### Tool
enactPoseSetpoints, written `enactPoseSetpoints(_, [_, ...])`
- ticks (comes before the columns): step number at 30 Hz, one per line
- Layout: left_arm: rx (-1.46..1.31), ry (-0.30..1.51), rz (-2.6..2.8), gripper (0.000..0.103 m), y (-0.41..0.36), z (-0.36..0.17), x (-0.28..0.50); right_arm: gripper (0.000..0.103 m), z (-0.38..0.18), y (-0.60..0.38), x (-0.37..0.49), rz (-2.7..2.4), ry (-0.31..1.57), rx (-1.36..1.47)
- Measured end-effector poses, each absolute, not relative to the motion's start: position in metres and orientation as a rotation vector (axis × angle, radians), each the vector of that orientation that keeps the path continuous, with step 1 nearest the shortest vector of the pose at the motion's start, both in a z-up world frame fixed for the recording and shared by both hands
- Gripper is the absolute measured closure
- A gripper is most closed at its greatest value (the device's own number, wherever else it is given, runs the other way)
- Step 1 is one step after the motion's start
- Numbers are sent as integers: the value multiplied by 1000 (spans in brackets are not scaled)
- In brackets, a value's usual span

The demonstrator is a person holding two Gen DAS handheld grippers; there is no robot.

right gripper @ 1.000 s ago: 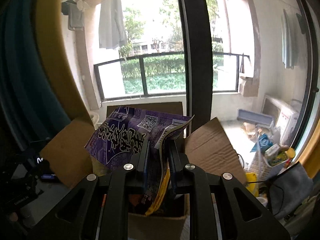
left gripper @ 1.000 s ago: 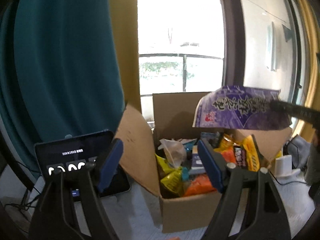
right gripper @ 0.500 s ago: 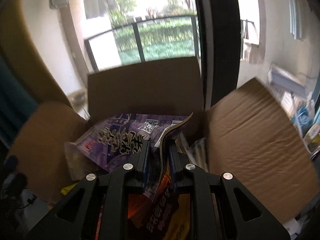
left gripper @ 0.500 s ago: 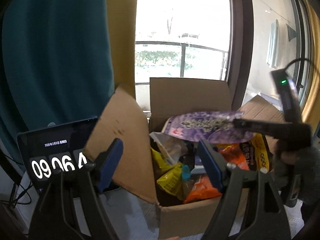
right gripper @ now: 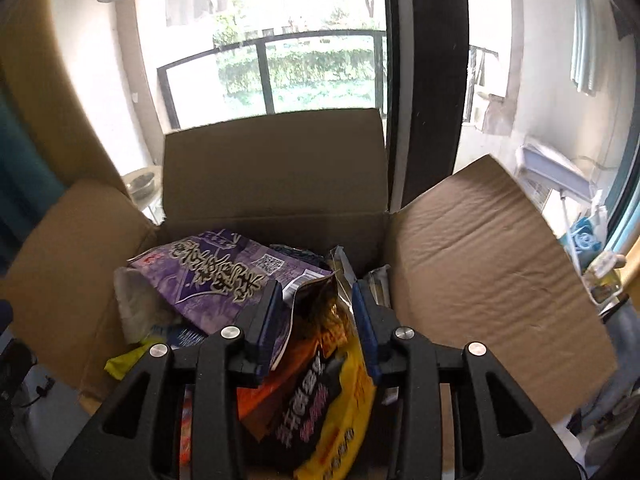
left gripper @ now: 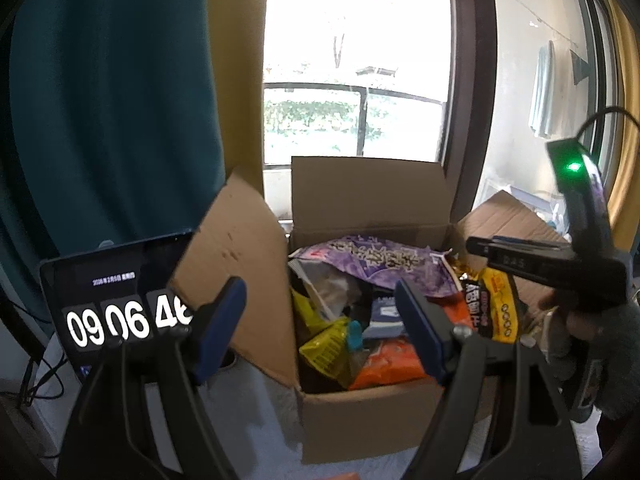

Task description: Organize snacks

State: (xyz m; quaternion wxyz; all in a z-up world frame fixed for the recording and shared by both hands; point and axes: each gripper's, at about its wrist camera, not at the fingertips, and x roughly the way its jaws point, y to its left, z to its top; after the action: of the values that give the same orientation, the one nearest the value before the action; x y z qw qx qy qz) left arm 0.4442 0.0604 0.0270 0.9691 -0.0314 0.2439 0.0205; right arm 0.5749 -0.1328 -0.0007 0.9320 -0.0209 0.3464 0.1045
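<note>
An open cardboard box (right gripper: 272, 168) holds several snack bags. On top of the pile toward the back lies a purple snack bag (right gripper: 212, 276), also seen as the purple snack bag (left gripper: 384, 264) in the left wrist view. My right gripper (right gripper: 316, 286) hovers low over the box with its jaws opening. The bag's near corner rests beside the left pad, and neither pad presses on it. Below it lies a yellow and black bag (right gripper: 332, 408). My left gripper (left gripper: 319, 286) stands open in front of the box (left gripper: 368, 428), holding nothing.
A tablet (left gripper: 116, 308) showing a clock leans left of the box, with cables below it. The box flaps spread left, right and back. A gloved hand (left gripper: 592, 344) holds the right gripper (left gripper: 476, 246). Curtains and a window stand behind. Clutter lies at the far right.
The right gripper came down into the box with the purple bag, then its jaws parted. The bag now lies on the other snacks. The left gripper hardly moved.
</note>
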Motion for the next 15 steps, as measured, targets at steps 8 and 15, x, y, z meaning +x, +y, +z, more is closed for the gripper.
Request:
enactPoseSetpoints(8, [-87,486,36,25,54,34,409,64,24,-139,523,234,638,-96])
enactPoseSetpoints(15, [-88,485,65,22,45,42,389,64,37,-139,479,269,601,-121])
